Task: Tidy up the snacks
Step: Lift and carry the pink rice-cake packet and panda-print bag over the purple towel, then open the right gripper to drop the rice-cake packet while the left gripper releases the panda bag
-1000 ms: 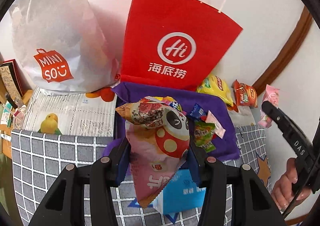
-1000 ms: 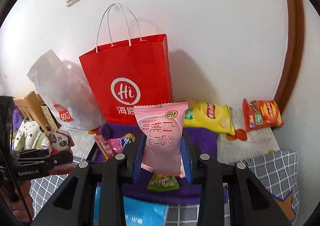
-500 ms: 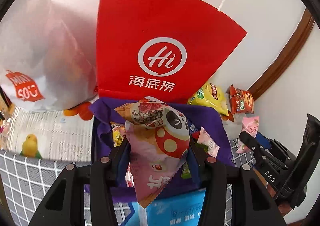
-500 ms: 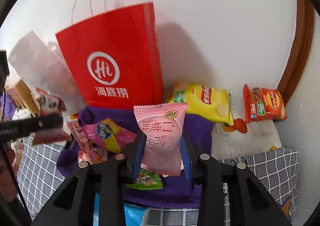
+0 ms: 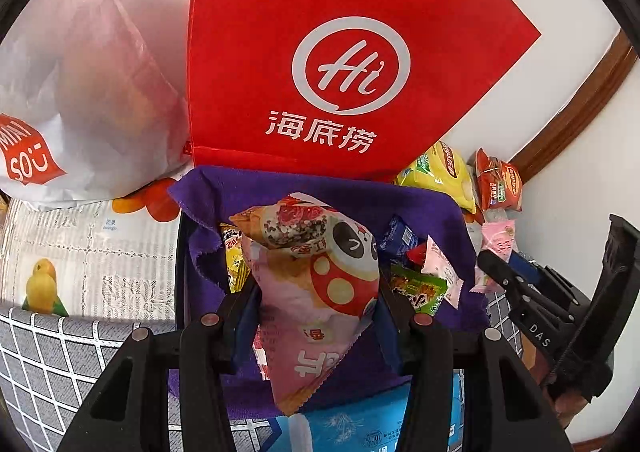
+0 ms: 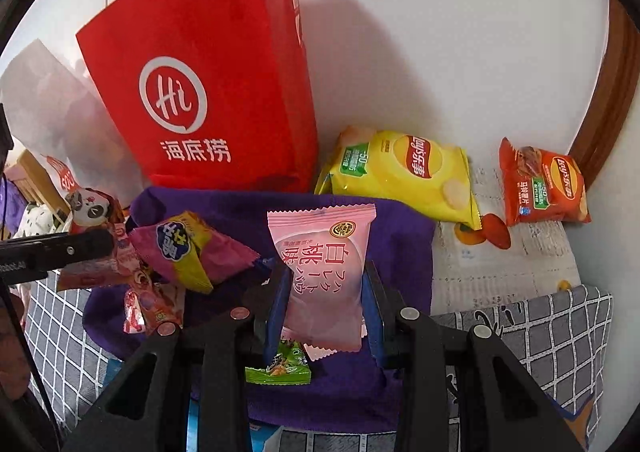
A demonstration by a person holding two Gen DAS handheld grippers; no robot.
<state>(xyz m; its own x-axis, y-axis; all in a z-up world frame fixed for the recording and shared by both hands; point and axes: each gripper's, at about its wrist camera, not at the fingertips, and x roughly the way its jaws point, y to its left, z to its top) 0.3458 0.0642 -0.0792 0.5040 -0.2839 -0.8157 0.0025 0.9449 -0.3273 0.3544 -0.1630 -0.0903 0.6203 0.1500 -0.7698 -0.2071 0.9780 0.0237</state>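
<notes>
My left gripper (image 5: 314, 312) is shut on a pink snack bag with a panda and a red mushroom (image 5: 316, 280), held above a box lined with purple cloth (image 5: 328, 191). My right gripper (image 6: 324, 300) is shut on a pale pink peach snack packet (image 6: 324, 272) over the same purple cloth (image 6: 404, 252). Several small packets lie in the box, among them a pink and yellow one (image 6: 188, 248) and a green one (image 6: 280, 368). In the right wrist view the left gripper (image 6: 60, 252) enters from the left with its panda bag (image 6: 92, 207); in the left wrist view the right gripper (image 5: 532, 304) shows at the right.
A red paper bag (image 5: 340, 63) stands against the wall right behind the box, with a white plastic bag (image 5: 68, 91) to its left. A yellow chip bag (image 6: 400, 171) and an orange-red chip bag (image 6: 540, 183) lie to the right. A blue pack (image 5: 360, 424) lies in front.
Both grippers have come down and forward toward the purple-lined box, each still gripping its packet. The red bag looms larger, and the right gripper has closed in beside the left.
</notes>
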